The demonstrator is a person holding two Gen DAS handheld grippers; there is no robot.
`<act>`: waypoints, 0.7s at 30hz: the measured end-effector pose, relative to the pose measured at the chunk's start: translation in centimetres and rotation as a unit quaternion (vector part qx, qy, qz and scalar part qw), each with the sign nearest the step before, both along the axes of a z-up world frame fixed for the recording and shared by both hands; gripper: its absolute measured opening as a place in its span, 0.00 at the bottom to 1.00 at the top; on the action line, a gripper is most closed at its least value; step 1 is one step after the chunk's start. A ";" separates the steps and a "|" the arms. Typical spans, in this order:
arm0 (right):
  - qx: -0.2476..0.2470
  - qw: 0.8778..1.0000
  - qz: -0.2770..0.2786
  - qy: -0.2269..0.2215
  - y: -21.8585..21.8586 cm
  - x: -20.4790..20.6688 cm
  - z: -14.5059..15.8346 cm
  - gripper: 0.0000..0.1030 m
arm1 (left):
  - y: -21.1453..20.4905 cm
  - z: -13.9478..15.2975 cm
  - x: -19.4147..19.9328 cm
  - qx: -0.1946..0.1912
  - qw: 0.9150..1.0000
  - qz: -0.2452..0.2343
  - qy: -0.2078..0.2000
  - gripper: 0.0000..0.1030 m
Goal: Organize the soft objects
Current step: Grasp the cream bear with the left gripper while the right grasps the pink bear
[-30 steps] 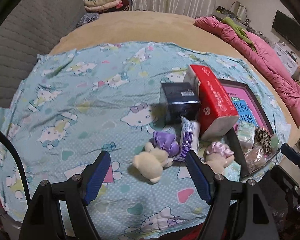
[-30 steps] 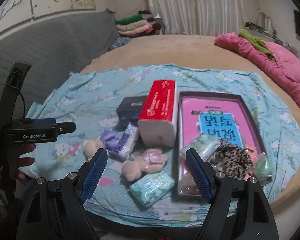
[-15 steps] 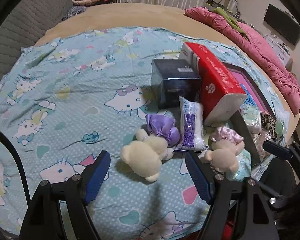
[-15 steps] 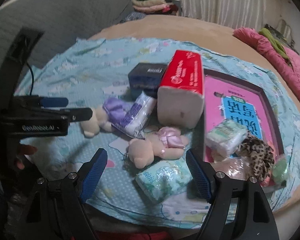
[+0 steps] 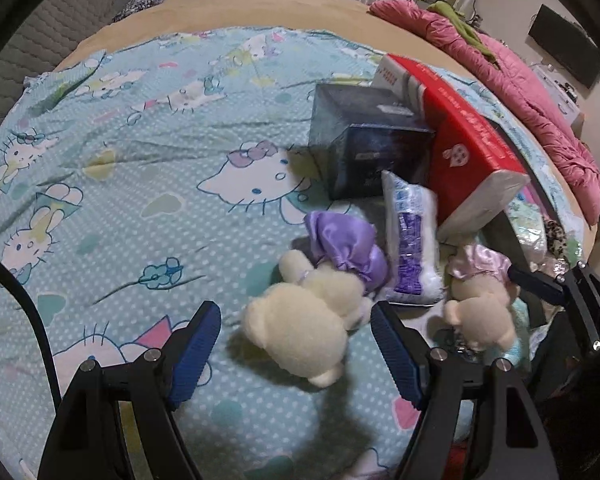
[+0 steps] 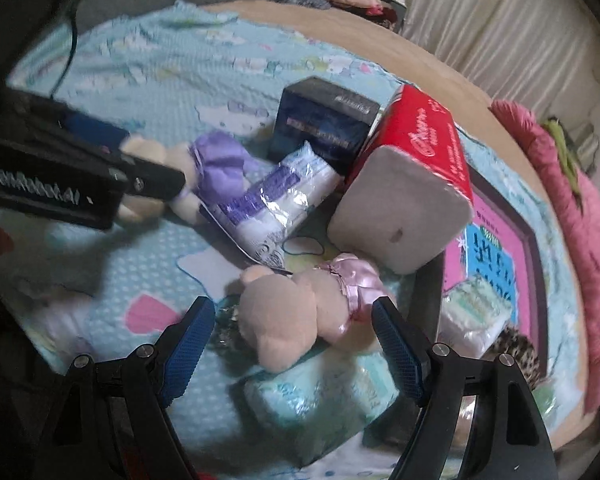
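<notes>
Cream plush bear in a lilac satin dress lies between your left gripper's spread, empty jaws. Your right gripper gapes likewise around the beige pink-dressed bear.

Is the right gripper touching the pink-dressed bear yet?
Apart. The right wrist view shows the right gripper open, with the pink-dressed bear between its fingers and clear blanket showing on each side.

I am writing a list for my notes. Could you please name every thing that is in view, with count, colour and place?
teddy bear: 2, cream, purple dress left, pink dress right
wipes pack: 1, white-purple, between bears
dark box: 1, navy, behind
tissue pack: 1, red-white, beside box
tray: 1, pink inside, right
green pack: 1, front
sheet: 1, blue cartoon print
left gripper: open, over purple bear
right gripper: open, over pink bear
</notes>
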State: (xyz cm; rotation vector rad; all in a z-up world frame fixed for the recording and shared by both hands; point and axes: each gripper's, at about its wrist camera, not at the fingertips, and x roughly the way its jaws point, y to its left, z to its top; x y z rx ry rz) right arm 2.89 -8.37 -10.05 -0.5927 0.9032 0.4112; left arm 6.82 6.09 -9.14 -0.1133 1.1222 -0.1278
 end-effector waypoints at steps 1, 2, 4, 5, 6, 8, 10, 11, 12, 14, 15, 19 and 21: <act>-0.008 1.000 0.001 -0.002 0.2 0.2 -0.4 0.79 | 0.0 -0.2 0.1 0.001 1.000 0.000 0.001 0.75; -0.013 1.000 0.002 -0.001 0.2 0.4 -0.8 0.79 | 0.1 -0.4 0.2 0.000 1.000 0.000 0.004 0.75; -0.012 1.000 -0.002 -0.008 0.2 0.8 -0.9 0.77 | 0.0 -0.8 0.4 -0.006 1.000 -0.005 0.010 0.75; -0.013 1.000 -0.005 -0.011 0.1 0.9 -1.0 0.69 | -0.1 -1.0 0.4 -0.005 1.000 -0.006 0.011 0.75; -0.012 1.000 -0.007 -0.011 0.0 1.2 -1.1 0.67 | -0.2 -1.0 0.5 -0.005 1.000 -0.008 0.011 0.75; 0.000 1.000 -0.010 -0.004 -0.3 1.7 -1.2 0.60 | -0.6 -1.2 0.6 0.000 1.000 -0.011 0.009 0.75; 0.016 1.000 -0.015 0.000 -0.7 2.0 -0.9 0.54 | -0.8 -1.3 0.8 0.001 1.000 -0.015 0.010 0.75; 0.034 0.999 -0.017 0.000 -1.2 2.0 -0.4 0.50 | -0.9 -1.4 0.9 0.001 1.000 -0.016 0.009 0.75; 0.051 0.999 -0.018 0.002 -1.5 2.1 0.0 0.49 | -0.9 -1.4 1.0 -0.001 1.000 -0.018 0.008 0.74; 0.086 0.996 -0.024 0.016 -2.4 2.3 1.0 0.47 | -1.0 -1.5 1.1 -0.008 1.000 -0.022 0.006 0.70; 0.103 0.994 -0.028 0.022 -2.9 2.3 1.3 0.47 | -0.9 -1.6 1.1 -0.011 1.000 -0.024 0.005 0.64; 0.158 0.986 -0.036 0.038 -4.0 2.1 2.6 0.46 | -0.6 -1.3 1.0 -0.038 0.999 -0.024 -0.002 0.49; 0.168 0.985 -0.033 0.032 -4.0 1.5 3.3 0.46 | -0.4 -1.2 0.9 -0.049 0.999 -0.022 -0.002 0.47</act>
